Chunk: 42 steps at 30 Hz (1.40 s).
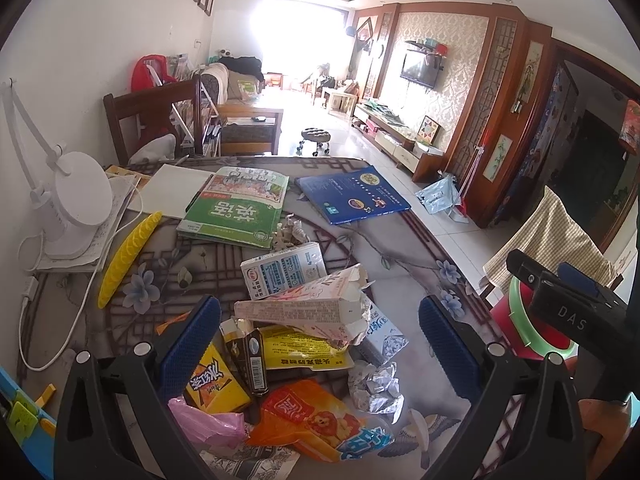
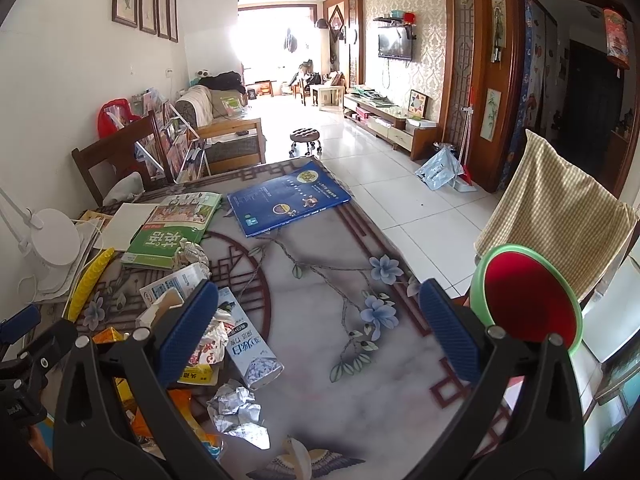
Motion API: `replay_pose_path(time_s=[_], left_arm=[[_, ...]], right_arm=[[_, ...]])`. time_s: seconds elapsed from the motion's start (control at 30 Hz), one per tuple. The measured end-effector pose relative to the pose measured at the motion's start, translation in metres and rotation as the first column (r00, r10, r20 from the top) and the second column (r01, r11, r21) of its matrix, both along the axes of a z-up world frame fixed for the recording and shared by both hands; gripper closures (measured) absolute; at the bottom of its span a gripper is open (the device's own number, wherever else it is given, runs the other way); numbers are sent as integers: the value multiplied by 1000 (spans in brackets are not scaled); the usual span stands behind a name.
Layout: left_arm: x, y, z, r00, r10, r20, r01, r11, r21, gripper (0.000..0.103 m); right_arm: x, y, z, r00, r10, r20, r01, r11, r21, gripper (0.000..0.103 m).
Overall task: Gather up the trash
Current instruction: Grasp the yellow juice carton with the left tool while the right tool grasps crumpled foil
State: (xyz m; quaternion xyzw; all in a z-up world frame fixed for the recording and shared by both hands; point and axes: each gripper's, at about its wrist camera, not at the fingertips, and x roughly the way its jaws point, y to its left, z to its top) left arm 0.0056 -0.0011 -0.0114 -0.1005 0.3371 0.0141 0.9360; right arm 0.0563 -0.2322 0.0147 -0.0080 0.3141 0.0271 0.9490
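Left gripper (image 1: 318,344) is spread wide, blue ribbed pads well apart, nothing clamped between them, hovering right over the trash pile on the flower-patterned table (image 1: 400,248). Down at six o'clock in its view lies a glossy orange snack wrapper (image 1: 316,420), a crinkled pink plastic bag (image 1: 208,426) beside it at seven, then a yellow drink carton (image 1: 214,384) touching the left pad. A crumpled foil ball (image 1: 374,386) sits at five o'clock. Dead centre, a torn pink cardboard box (image 1: 304,308) with ragged edges lies across a yellow packet (image 1: 300,350), and just behind it a white milk carton (image 1: 284,270) on its side.

Right gripper (image 2: 318,328) is released too, fingers splayed, holding nothing; its left pad hangs over the edge of the same pile. A blue-white toothpaste box (image 2: 250,350) lies flat just inside that pad, crumpled foil (image 2: 238,412) near it at six o'clock. Bare marbled tabletop between the pads. At three o'clock, a round bin (image 2: 532,300), green rim, red interior, stands just off the table's edge; whether it holds anything I can't tell.

Farther back: a yellow ridged pencil case (image 1: 128,252) at ten o'clock, a white desk lamp (image 1: 76,200) beyond it, a green textbook (image 1: 236,212) and a blue book (image 1: 352,194) flat at the far end
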Motion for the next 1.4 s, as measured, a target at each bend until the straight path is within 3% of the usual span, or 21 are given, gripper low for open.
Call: replay_pose_path(time_s=[0.1, 0.2, 0.23, 0.33, 0.37, 0.47, 0.53, 0.6, 0.67, 0.7, 0.73, 0.87, 1.0, 1.1, 1.17, 1.4], left_arm=[[-4, 10, -2, 1000, 23, -3, -23, 1000, 6, 8], [-9, 28, -10, 998, 62, -26, -61, 998, 21, 8], [-12, 36, -15, 996, 82, -44, -81, 996, 26, 8], [-18, 64, -32, 982, 150, -116, -149, 989, 20, 8], [-19, 74, -37, 975, 174, -140, -173, 985, 18, 8], [-25, 96, -48, 954, 238, -180, -234, 971, 47, 8], [-28, 106, -53, 949, 249, -194, -246, 968, 40, 8], [-28, 113, -57, 945, 251, -210, -254, 967, 12, 8], [-23, 118, -62, 941, 244, -235, -258, 965, -33, 8], [-21, 119, -66, 939, 239, -246, -257, 965, -43, 8], [-16, 119, -70, 935, 231, -268, -254, 966, -55, 8], [11, 117, -90, 917, 205, -341, -246, 966, -83, 9], [36, 116, -112, 892, 205, -402, -250, 966, -61, 15], [52, 115, -132, 850, 229, -475, -273, 962, -24, 26], [56, 117, -140, 832, 235, -502, -287, 957, -28, 28], [72, 110, -156, 825, 216, -522, -251, 968, 4, 28]], right_arm=[[2, 3, -5, 999, 21, -40, -21, 1000, 1, 4], [9, 11, -22, 980, 110, -165, -107, 994, 26, 4], [10, 13, -29, 972, 146, -181, -135, 988, 74, 4], [10, 21, -56, 914, 275, -299, -233, 957, 171, 3], [11, 26, -65, 903, 313, -295, -262, 944, 201, 4], [11, 39, -100, 823, 391, -412, -265, 906, 330, 6], [21, 46, -127, 796, 382, -468, -248, 913, 324, 18], [23, 52, -144, 755, 397, -522, -234, 907, 351, 21], [23, 59, -155, 744, 393, -540, -241, 912, 332, 25], [24, 61, -161, 738, 390, -551, -246, 915, 319, 33], [26, 64, -167, 734, 387, -559, -247, 918, 311, 46], [26, 63, -167, 746, 381, -547, -236, 918, 318, 54], [21, 54, -152, 778, 373, -506, -245, 921, 302, 55], [19, 47, -142, 796, 360, -487, -233, 924, 303, 55], [17, 42, -137, 804, 349, -481, -219, 926, 306, 55], [10, 31, -138, 814, 320, -485, -183, 933, 309, 55]])
